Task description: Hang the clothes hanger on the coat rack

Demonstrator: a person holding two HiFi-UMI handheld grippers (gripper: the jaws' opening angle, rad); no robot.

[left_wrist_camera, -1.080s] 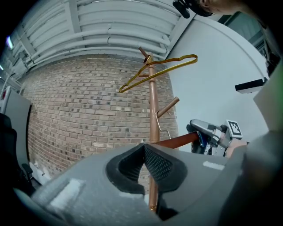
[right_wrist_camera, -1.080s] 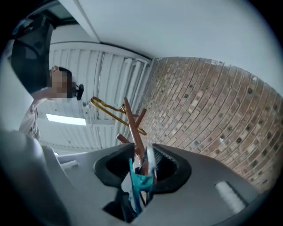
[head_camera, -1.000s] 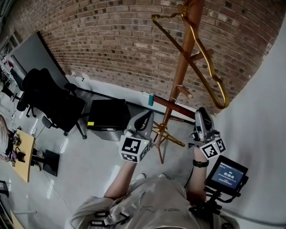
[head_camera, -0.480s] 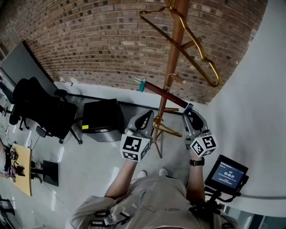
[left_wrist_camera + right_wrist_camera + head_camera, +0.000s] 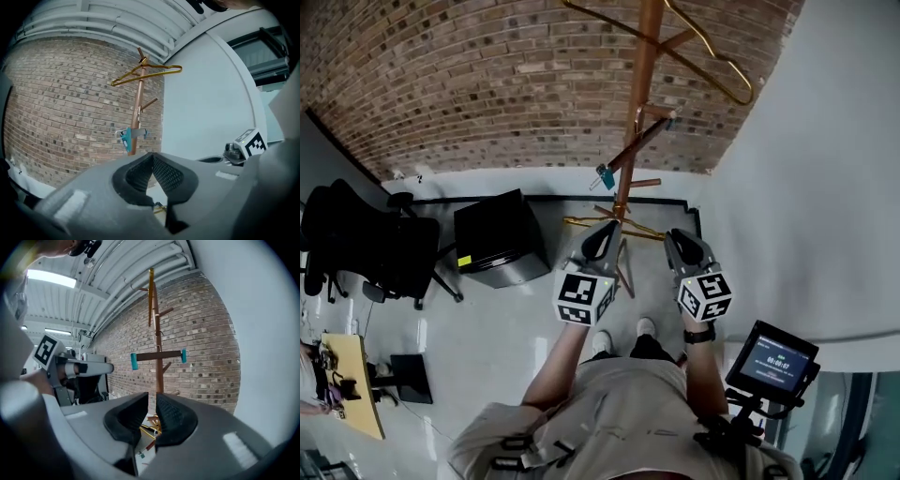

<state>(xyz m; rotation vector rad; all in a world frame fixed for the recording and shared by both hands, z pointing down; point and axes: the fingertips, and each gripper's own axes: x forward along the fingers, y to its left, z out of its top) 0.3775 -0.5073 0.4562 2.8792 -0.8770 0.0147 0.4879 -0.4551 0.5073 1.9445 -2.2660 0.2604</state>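
Head view: clothes hanger hooked atop the coat rack, left gripper and right gripper low, apart from it. Left gripper view: jaws together, empty, clothes hanger high on the coat rack. Right gripper view: jaws just closed on nothing; risks knocking the coat rack on a careless swing, shaking the clothes hanger loose.

Beige shirt, black wristwatch, grey right claw, possibly dark straps
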